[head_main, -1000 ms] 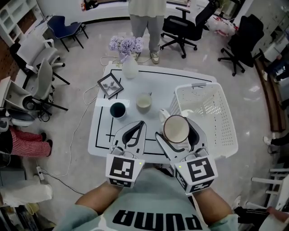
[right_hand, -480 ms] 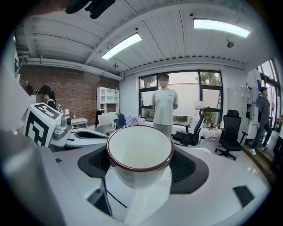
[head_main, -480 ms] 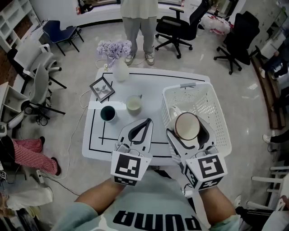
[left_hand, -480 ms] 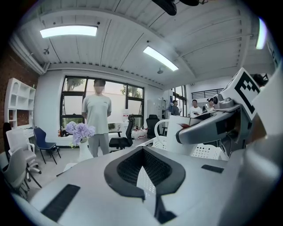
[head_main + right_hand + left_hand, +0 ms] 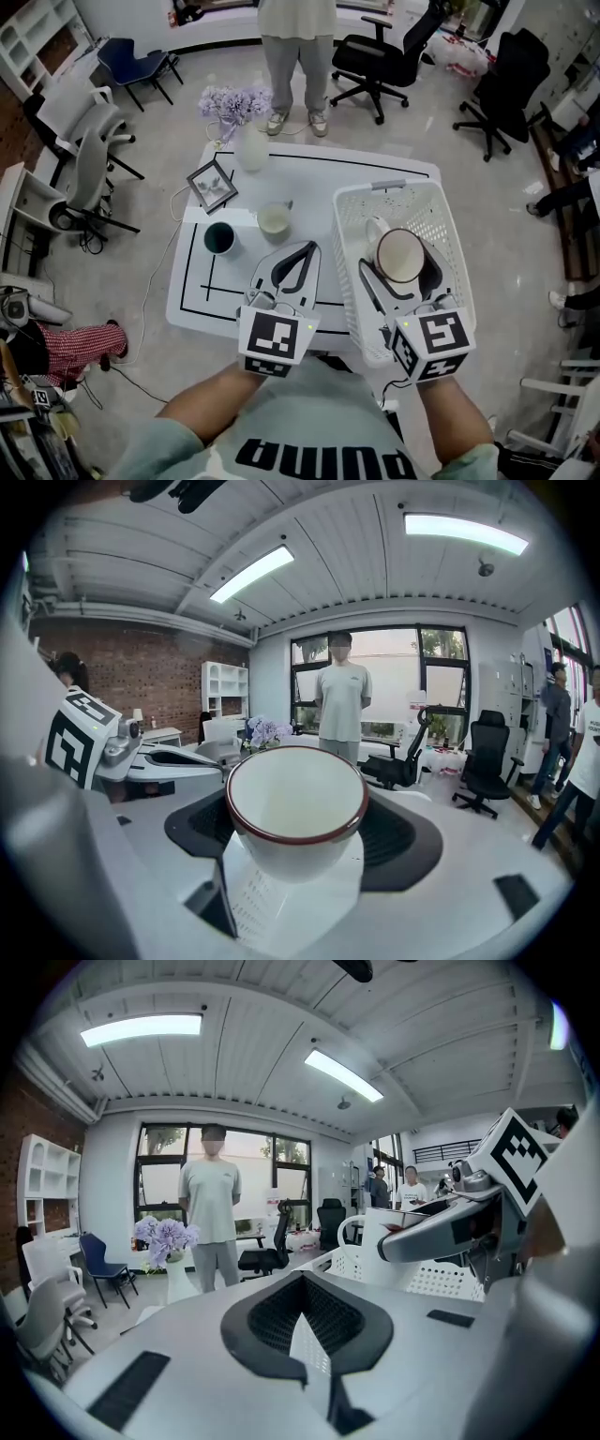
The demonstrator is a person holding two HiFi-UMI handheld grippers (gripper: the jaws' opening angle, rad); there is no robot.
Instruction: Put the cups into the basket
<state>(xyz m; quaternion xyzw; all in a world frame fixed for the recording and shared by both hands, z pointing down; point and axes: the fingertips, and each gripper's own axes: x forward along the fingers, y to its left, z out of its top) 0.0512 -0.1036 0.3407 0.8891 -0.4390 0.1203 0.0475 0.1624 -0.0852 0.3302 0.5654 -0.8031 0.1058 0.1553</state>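
looking down on white table (image 5: 309, 173), white basket (image 5: 448, 225) sitting on its right side. clamping right gripper (image 5: 398, 267) on sides of white red-rimmed cup (image 5: 400, 255), mouth up, hanging over basket's inside; contact with basket floor not showing. holding left gripper (image 5: 302, 255) pinched together on nothing, hovering over table's near edge, beside basket. standing at far edge: vase (image 5: 251, 150) of purple flowers, picture frame (image 5: 211, 183) near it. sitting on table left of basket: cream cup (image 5: 274, 221) and dark cup (image 5: 219, 238), close together, not touching.
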